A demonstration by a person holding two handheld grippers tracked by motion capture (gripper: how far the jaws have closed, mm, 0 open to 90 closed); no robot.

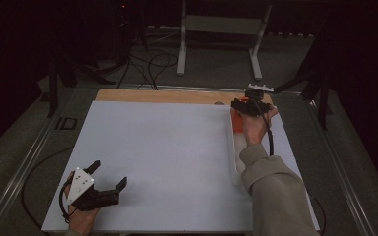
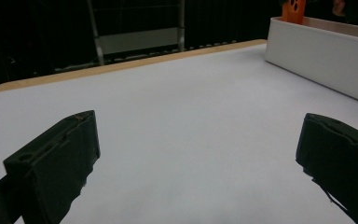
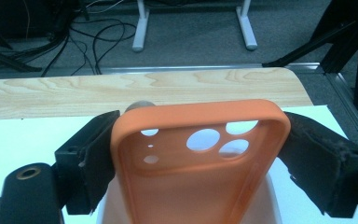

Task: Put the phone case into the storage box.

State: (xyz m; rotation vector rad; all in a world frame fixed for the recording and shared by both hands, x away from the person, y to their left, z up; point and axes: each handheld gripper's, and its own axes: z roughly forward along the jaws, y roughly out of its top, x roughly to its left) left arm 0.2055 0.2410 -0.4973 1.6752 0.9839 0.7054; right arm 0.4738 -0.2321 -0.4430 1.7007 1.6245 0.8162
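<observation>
Orange phone case (image 3: 200, 158) fills the near field of the right gripper view, clamped by its long edges between the jaws of the right gripper (image 3: 200, 163), camera cutouts toward the far side. In the high view, right gripper (image 1: 248, 106) is at the worktop's (image 1: 167, 147) far right corner, over the far end of a white tray (image 1: 233, 152) running along the right edge. Judgement: case lifted, not yet set down; placing it remains. Left gripper (image 1: 110, 179) rests at the near left corner, jaws spread wide, holding nothing, well apart from the case.
</observation>
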